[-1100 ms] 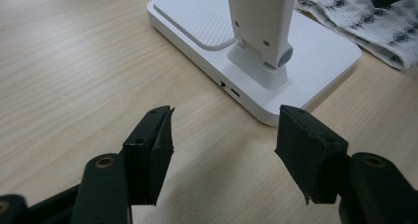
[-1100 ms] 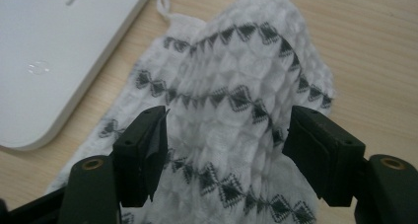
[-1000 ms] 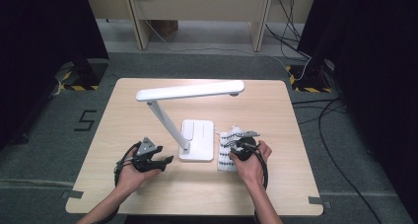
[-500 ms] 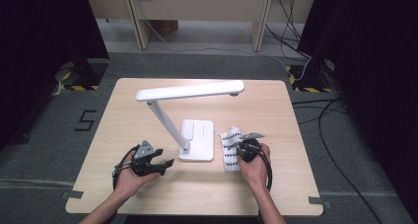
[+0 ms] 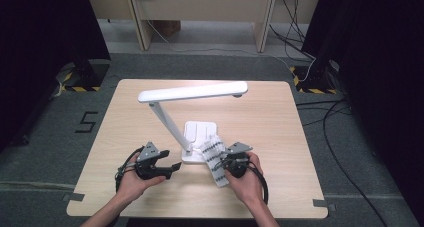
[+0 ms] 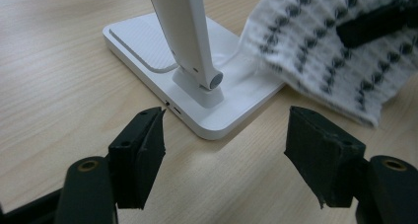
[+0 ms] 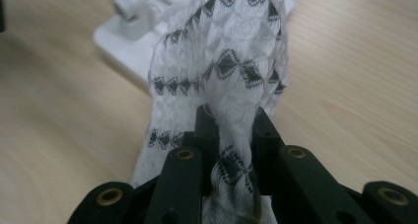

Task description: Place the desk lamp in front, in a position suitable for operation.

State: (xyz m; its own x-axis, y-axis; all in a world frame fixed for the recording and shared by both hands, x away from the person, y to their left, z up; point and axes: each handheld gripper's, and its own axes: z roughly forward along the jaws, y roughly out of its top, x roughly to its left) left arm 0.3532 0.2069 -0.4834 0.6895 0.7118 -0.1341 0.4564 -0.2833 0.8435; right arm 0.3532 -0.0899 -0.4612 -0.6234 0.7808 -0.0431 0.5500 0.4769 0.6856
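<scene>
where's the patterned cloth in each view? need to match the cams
High view: the white cloth with dark diamonds lies low and centre-right, draped off the lamp base toward the right tongs.
Left gripper view: upper right corner, its edge lying over the base's far corner.
Right gripper view: centre, bunched and pinched between the jaws, rising up the picture.
Shared landmark: the white lamp base, beside the cloth in all three.
</scene>
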